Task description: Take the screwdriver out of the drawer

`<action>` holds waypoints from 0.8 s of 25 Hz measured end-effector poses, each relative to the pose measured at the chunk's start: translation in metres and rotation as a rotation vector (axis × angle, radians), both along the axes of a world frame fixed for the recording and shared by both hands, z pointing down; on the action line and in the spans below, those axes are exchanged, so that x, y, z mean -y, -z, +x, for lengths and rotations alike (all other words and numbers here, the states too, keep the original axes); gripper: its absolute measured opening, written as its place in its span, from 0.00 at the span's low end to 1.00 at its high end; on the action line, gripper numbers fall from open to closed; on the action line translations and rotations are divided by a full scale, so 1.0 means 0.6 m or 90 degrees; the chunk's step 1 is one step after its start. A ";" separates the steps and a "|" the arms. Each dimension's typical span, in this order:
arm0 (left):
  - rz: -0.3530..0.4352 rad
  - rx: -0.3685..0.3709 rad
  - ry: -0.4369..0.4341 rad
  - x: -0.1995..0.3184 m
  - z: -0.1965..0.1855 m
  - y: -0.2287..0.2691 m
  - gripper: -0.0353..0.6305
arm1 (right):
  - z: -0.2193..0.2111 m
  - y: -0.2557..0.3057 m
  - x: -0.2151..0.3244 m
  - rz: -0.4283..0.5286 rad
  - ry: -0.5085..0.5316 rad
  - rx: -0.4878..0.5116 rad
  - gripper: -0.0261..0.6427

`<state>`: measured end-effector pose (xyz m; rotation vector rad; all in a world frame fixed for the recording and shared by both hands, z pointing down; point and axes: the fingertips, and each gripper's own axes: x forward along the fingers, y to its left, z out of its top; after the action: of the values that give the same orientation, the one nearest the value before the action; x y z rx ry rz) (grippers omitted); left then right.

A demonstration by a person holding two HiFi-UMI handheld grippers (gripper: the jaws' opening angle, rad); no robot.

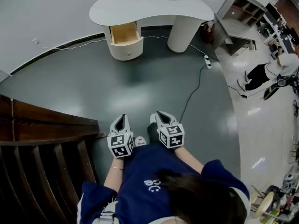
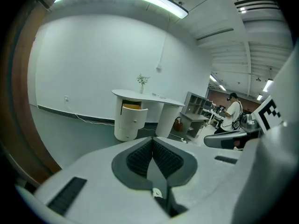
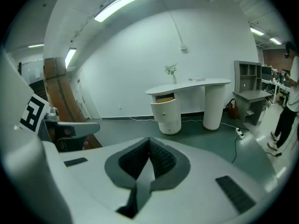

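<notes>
The white curved desk (image 1: 149, 6) stands far ahead across the dark floor. Its top drawer (image 1: 125, 33) is pulled open and shows a wooden inside; no screwdriver can be made out in it. In the head view my left gripper (image 1: 121, 119) and right gripper (image 1: 160, 116) hang side by side close to my body, well short of the desk. Both are shut with nothing between the jaws. The left gripper view shows its fingers (image 2: 140, 157) pressed together below the drawer (image 2: 131, 108). The right gripper view shows the same, fingers (image 3: 161, 157) closed, drawer (image 3: 164, 98) ahead.
A brown wooden stair rail (image 1: 42, 139) fills the left. A cable and power strip (image 1: 207, 61) lie on the floor right of the desk. A grey shelf unit (image 1: 243, 8) and a person (image 1: 268, 73) are at the far right. A small plant (image 2: 142, 80) stands on the desk.
</notes>
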<state>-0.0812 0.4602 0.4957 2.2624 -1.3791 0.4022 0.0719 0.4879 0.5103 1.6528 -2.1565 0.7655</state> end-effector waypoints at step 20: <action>-0.019 0.014 0.102 0.317 0.106 -0.007 0.06 | 0.122 -0.002 0.400 0.020 0.073 0.056 0.05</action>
<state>-0.0173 0.2697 0.4997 2.1112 -1.5424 0.3929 0.1452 0.2480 0.5114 1.5219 -2.3130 0.7884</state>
